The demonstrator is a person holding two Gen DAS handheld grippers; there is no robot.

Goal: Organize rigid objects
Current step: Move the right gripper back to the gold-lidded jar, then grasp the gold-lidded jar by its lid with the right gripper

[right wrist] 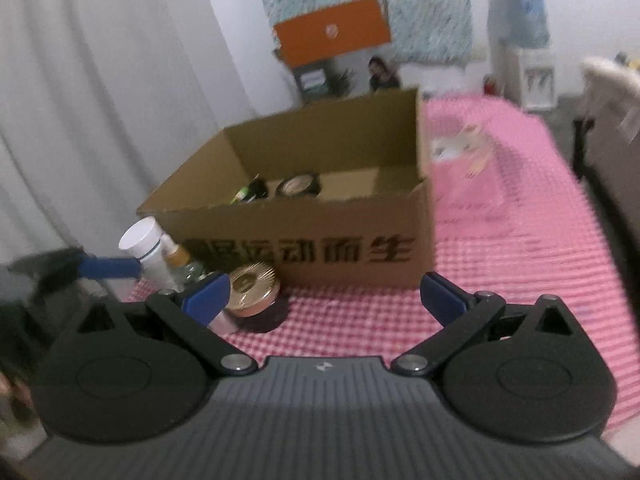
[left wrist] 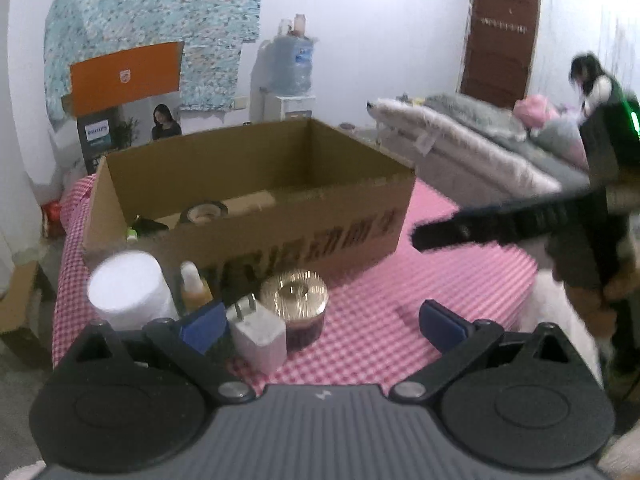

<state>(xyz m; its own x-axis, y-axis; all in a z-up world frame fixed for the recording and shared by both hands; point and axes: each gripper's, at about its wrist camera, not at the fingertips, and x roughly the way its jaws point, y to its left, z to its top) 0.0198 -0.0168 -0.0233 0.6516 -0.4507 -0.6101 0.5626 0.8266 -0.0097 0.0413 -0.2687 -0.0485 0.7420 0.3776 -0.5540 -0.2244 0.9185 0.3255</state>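
An open cardboard box (left wrist: pixel 304 240) (right wrist: pixel 320 248) stands on the pink checked tablecloth (left wrist: pixel 392 312). Inside it lie a tape roll (left wrist: pixel 203 213) (right wrist: pixel 298 185) and a small dark item with a green end (left wrist: pixel 138 227) (right wrist: pixel 249 192). In front of the box stand a white cylinder (left wrist: pixel 128 292) (right wrist: pixel 146 246), a small amber dropper bottle (left wrist: pixel 194 286) (right wrist: pixel 178 258), a white plug charger (left wrist: pixel 256 332) and a gold-lidded jar (left wrist: pixel 295 304) (right wrist: pixel 252 290). My left gripper (left wrist: pixel 322 328) is open, low by the charger and jar. My right gripper (right wrist: pixel 324 300) is open and holds nothing, near the jar.
The right gripper's dark finger (left wrist: pixel 480 228) reaches in from the right in the left wrist view. A pink tissue pack (right wrist: pixel 464 156) lies to the right of the box. Pillows and a bed (left wrist: pixel 480 136) lie beyond the table. A person (left wrist: pixel 596 84) is at the far right.
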